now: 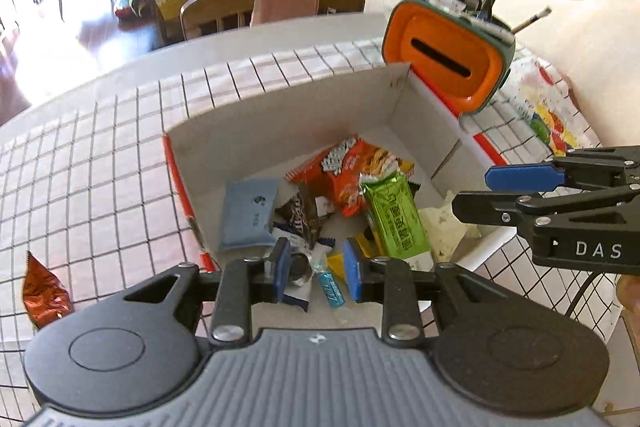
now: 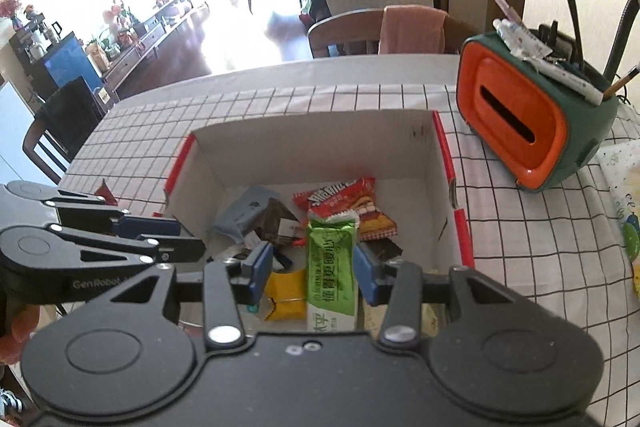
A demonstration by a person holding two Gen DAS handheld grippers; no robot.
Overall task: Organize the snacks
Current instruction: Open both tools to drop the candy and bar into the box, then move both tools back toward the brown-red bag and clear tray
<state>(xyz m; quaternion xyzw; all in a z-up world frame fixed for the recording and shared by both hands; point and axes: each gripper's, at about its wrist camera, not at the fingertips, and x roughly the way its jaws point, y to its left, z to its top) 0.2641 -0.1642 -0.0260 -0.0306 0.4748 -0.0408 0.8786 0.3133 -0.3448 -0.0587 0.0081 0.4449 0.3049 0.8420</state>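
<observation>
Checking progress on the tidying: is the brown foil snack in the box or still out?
Out. The brown foil snack lies on the checked tablecloth, left of the cardboard box, apart from it.

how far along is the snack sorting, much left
Mostly done, it seems. The white box already holds a pile: a green bar, an orange-red packet, a blue-grey pack and small candies. Nothing is in hand: the left gripper and right gripper both hang open over the box. Left: at least one copper-brown wrapper lies on the checked cloth outside the box.
</observation>
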